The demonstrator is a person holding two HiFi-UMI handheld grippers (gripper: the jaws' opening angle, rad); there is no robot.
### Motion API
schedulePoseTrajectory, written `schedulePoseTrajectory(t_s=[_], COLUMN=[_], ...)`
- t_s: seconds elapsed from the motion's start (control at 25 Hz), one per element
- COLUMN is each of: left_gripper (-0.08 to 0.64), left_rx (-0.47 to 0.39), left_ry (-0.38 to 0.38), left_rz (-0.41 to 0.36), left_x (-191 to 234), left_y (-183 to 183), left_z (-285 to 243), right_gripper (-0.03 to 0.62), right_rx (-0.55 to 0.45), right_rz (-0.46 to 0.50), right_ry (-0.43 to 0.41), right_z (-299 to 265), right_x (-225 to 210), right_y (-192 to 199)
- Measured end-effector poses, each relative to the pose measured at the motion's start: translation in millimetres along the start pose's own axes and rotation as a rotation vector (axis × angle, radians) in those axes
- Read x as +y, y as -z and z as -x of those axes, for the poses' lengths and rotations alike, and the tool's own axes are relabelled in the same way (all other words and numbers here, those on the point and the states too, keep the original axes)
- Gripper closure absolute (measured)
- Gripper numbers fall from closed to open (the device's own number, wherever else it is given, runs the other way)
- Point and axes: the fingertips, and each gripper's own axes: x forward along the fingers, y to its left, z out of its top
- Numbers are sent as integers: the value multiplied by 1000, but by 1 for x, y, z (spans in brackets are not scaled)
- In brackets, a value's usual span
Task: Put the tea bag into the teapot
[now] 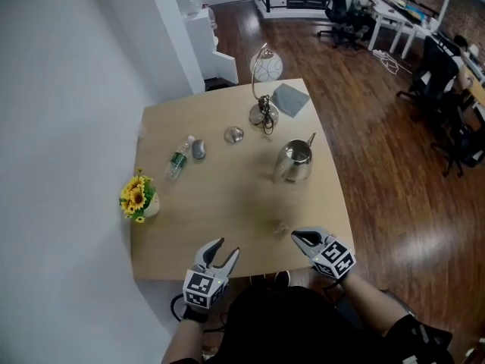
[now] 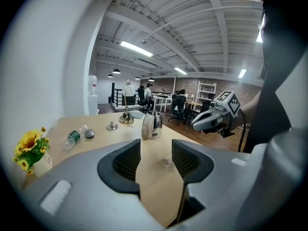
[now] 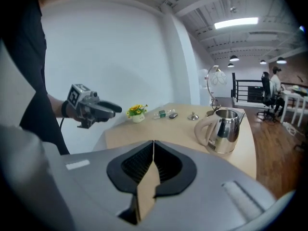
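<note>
A: Where's the tea bag [image 1: 280, 226]?

B: On the surface [image 1: 227, 196], near the front edge. It's a small pale thing, between the teapot [image 1: 294, 161] and the person.

A: Is it in any jaws?

B: No. The left gripper [image 1: 228, 247] has its jaws wide apart w/ nothing in them. In the left gripper view you can see the tea bag thru the gap. But it lies farther out on the surface, not touching them.

A: And the right gripper [image 1: 299, 237]?

B: Its jaws are pressed together, tips touching, and they hold nothing. The tea bag sits near the tip, a bit to its left, and apart from it.

A: What abt the teapot?

B: It's shiny metal and stands upright w/ the top open. A small round lid [image 1: 233, 134] lies apart from it, farther back.

A: Other stuff?

B: A bottle [image 1: 178, 158] lies on its side. There are yellow flowers [image 1: 138, 196] at the left edge and a lamp [image 1: 265, 74] at the far side.
</note>
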Motion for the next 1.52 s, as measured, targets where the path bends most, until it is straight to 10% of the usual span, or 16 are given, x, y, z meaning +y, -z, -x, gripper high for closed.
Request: schedulePoseTrajectory(t_s=[0.64,1.24,1.52], left_gripper=[362,362,362], left_rx=[52,72,59], left_ry=[36,-6,-7], left_rz=[-12,12,10], left_x=[22,44,46], left_y=[21,26,19], left_z=[6,10,6], right_gripper=[515,581,583], right_rx=[448,563,469], right_rz=[230,161,172], right_ry=[33,35,50], right_z=[-96,-125,-117], right_x=[-44,-51,-56], right_y=[103,134,97])
